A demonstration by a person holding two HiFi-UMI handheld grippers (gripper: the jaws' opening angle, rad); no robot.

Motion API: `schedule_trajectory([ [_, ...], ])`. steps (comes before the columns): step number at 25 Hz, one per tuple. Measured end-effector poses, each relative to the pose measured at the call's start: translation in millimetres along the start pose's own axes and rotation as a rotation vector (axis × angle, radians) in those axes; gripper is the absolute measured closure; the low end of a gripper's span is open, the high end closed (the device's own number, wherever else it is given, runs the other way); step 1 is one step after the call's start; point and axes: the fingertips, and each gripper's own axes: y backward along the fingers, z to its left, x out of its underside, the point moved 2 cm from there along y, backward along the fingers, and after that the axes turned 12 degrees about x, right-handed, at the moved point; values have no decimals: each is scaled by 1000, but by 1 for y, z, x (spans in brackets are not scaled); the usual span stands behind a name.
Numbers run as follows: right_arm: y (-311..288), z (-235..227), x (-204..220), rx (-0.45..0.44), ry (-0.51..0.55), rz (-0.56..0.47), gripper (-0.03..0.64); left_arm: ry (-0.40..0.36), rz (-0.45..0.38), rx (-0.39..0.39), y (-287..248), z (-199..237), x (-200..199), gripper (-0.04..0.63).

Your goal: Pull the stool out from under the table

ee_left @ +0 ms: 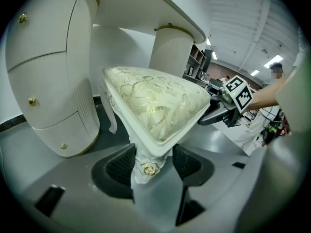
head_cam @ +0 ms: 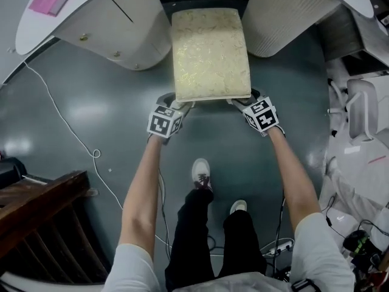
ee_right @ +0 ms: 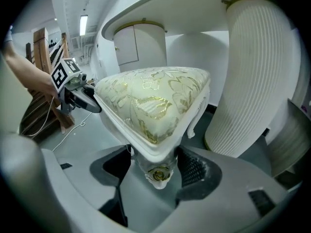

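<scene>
Head view: left tool (head_cam: 176, 105) and right tool (head_cam: 243, 101) each clench a near corner of the stool (head_cam: 209, 53), at 7 and 5 o'clock of its seat, likely for an even pull, its far end between the pedestals (head_cam: 121, 35) of the desk (head_cam: 27, 32) at 12 o'clock.

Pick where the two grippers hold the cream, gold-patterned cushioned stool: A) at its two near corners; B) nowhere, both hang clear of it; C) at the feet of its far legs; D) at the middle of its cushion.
A: the left gripper and the right gripper each have a near corner of the cream, gold-patterned cushioned stool, at its gold rosette, clamped between their jaws.
</scene>
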Motion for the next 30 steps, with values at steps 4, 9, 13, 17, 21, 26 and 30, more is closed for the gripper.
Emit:
schedule_trajectory([
  [4,27,18,29,-21,12,36,319,18,32,10,7,-33,25,354],
  [9,58,45,58,-34,12,70,319,43,61,20,17,-70,60,354],
  [13,82,63,82,-52,19,107,319,68,96,29,27,-103,87,353],
  [17,105,84,103,-75,17,144,319,86,131,33,36,-129,112,353],
  [21,126,102,124,-95,26,165,319,99,176,48,42,-152,136,351],
  [26,153,112,139,-111,73,247,319,152,238,5,63,-167,144,351],
  [30,202,82,136,-67,87,288,319,183,225,-24,105,-178,129,360],
])
